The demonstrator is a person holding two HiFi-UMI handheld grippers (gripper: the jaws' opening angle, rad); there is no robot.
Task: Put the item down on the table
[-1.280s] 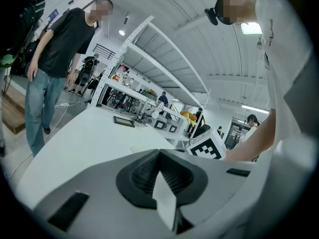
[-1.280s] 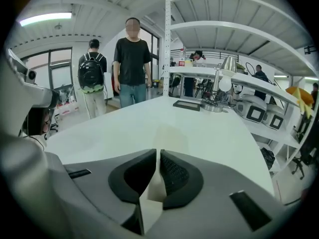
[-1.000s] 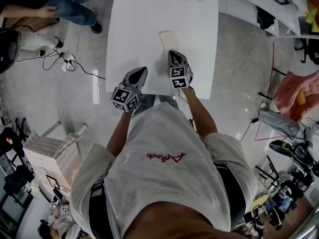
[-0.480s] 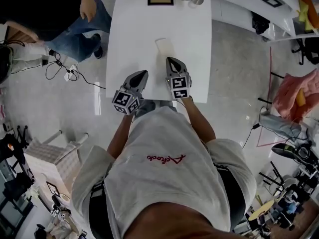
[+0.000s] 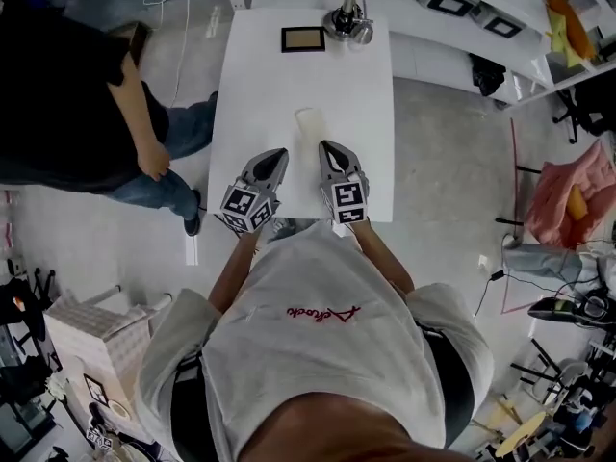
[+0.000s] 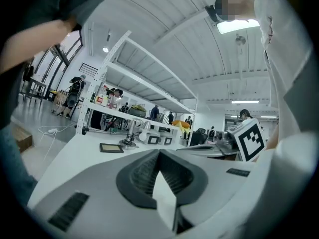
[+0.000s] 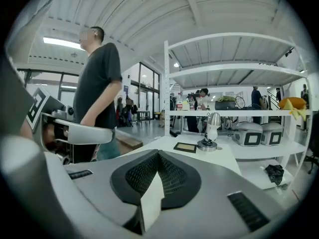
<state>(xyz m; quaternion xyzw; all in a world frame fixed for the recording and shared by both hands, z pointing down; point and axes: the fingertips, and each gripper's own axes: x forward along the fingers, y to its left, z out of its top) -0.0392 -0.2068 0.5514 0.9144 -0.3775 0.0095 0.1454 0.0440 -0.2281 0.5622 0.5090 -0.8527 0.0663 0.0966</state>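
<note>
"What's the thing they were to set down?"

"A small pale item (image 5: 309,121), creamy white and roughly oblong with rounded corners. It hardly stands out from the white worktop (image 5: 255,85), and I can't tell what it's made of. It lies on its own about midway along, a little to the near side."

"Is either gripper on it?"

"No. The left tongs (image 5: 277,154) and right tongs (image 5: 327,147) hang side by side over the near end, with their tips pointing towards the item but clear of it."

"Spread or closed?"

"Both are pressed together and empty. The left gripper view shows its dark ribbed pads (image 6: 142,173) meeting at the tip. The right gripper view shows its pads (image 7: 139,176) doing the same, with nothing pinched."

"Anything else about?"

"A small dark frame (image 5: 303,38) lies at the far end, and a bystander (image 5: 77,114) in a dark top stands at the left."
</note>
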